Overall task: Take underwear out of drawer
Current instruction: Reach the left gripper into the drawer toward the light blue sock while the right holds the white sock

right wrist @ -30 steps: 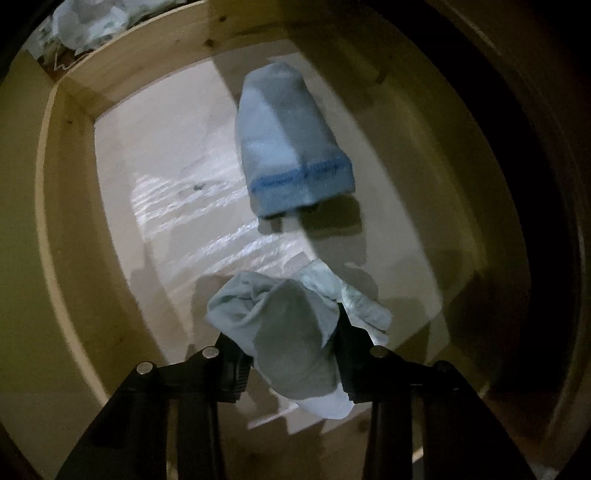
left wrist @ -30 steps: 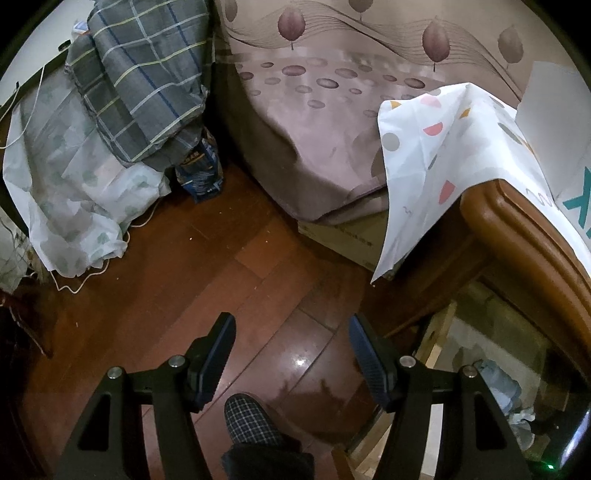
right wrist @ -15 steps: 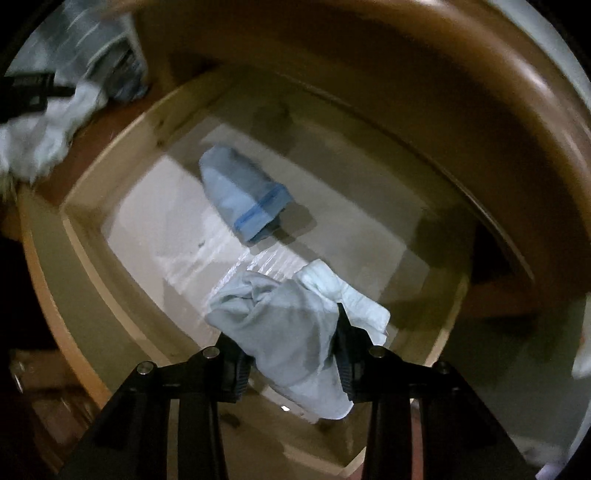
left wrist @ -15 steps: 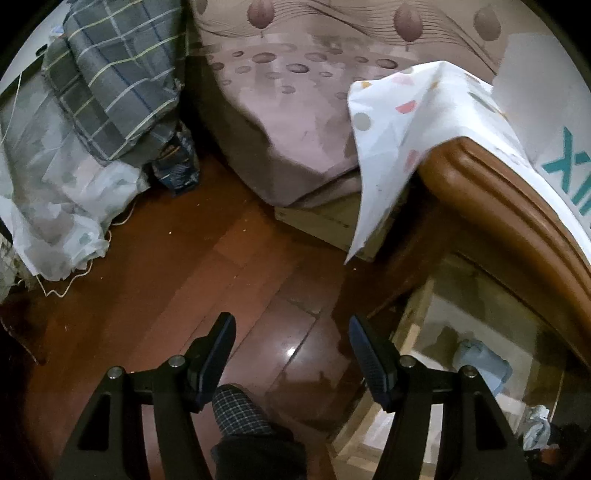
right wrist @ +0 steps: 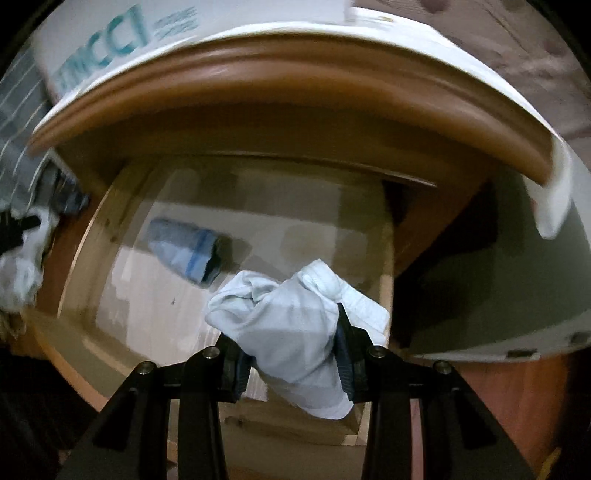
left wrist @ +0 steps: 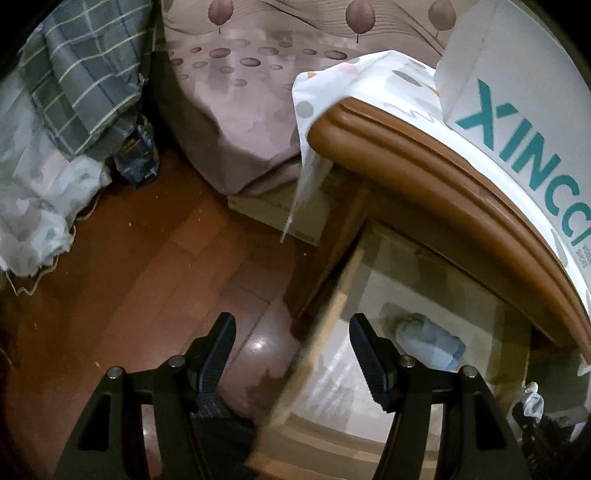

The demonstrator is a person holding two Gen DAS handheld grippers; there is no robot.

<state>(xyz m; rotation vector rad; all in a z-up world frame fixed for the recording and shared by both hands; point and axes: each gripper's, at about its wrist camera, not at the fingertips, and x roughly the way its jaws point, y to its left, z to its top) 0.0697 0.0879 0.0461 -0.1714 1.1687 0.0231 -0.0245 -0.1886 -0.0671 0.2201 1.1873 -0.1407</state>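
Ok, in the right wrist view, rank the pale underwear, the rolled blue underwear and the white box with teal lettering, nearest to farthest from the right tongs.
1. Pale underwear: clamped in the right tongs.
2. Rolled blue underwear: on the drawer floor, upper left.
3. White box: on the cabinet top, far upper left.

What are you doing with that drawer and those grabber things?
A person is taking underwear out of an open wooden drawer. The right tool is clamped on a crumpled pale piece of underwear, held above the drawer. A second, rolled blue piece lies on the drawer bottom. The left tool is open and holds nothing, hanging over the drawer's side edge and the wooden floor.
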